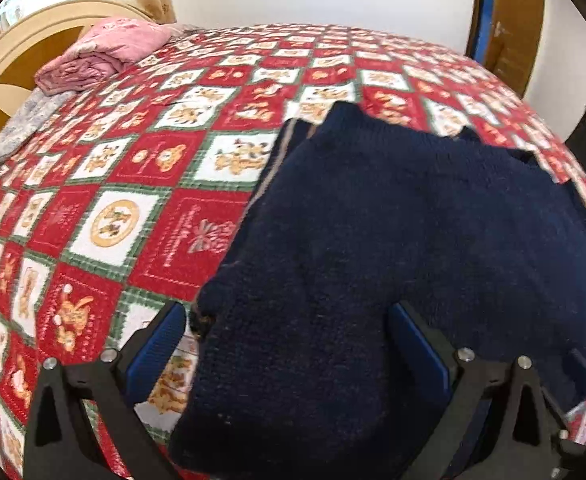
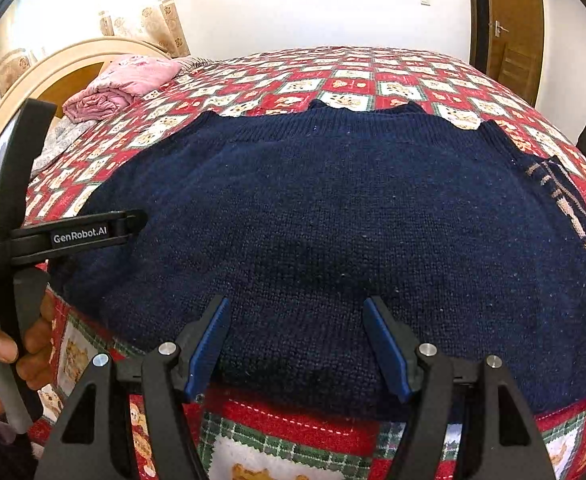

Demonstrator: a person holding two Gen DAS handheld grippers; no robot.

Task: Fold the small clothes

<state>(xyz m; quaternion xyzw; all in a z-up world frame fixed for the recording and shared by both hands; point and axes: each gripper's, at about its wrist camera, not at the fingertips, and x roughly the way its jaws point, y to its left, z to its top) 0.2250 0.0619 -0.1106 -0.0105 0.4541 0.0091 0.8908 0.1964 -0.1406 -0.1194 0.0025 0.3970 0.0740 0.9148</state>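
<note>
Sweater (image 2: 333,220) hem lies just ahead of our right gripper (image 2: 297,344), jaws apart and empty; its long axis runs crosswise on the bedspread (image 2: 293,440). Our left gripper (image 1: 289,344), also spread, straddles the left edge. Beyond lies the neckline.

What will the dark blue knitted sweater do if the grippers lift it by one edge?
The dark blue knitted sweater will probably flop and hang, since it lies limp with soft folds. Its thick, rough knit likely won't slip from the right gripper. It cannot roll or break.
</note>
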